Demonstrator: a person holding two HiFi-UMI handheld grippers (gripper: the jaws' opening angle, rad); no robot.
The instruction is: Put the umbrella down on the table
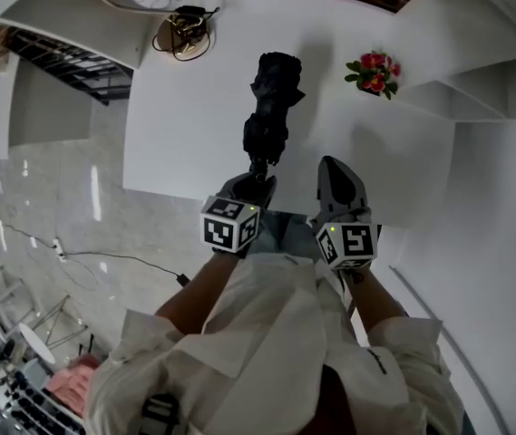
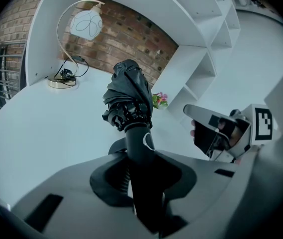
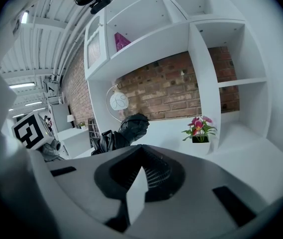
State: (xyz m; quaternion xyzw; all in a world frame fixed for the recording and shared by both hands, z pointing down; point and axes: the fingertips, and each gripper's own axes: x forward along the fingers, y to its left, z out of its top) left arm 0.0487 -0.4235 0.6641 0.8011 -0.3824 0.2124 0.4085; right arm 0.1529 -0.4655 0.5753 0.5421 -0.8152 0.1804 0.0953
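Over the near edge of the white tabletop (image 1: 176,134), the left gripper (image 1: 256,181) had its jaws clamped on the handle of the folded black umbrella (image 1: 271,107). Its long axis ran straight ahead from them. Just beside it, the right gripper (image 1: 337,178) was closed on nothing. Whether the canopy touched the tabletop was unclear.

Left gripper (image 1: 258,178) and right gripper (image 1: 332,175): pale grey moulded shells with a dark recess round the jaws. Behind each sits a marker cube (image 1: 230,226), black-and-white squares plus a green LED. Behind those, a white shirt (image 1: 267,352) with sleeves ending above the forearms.
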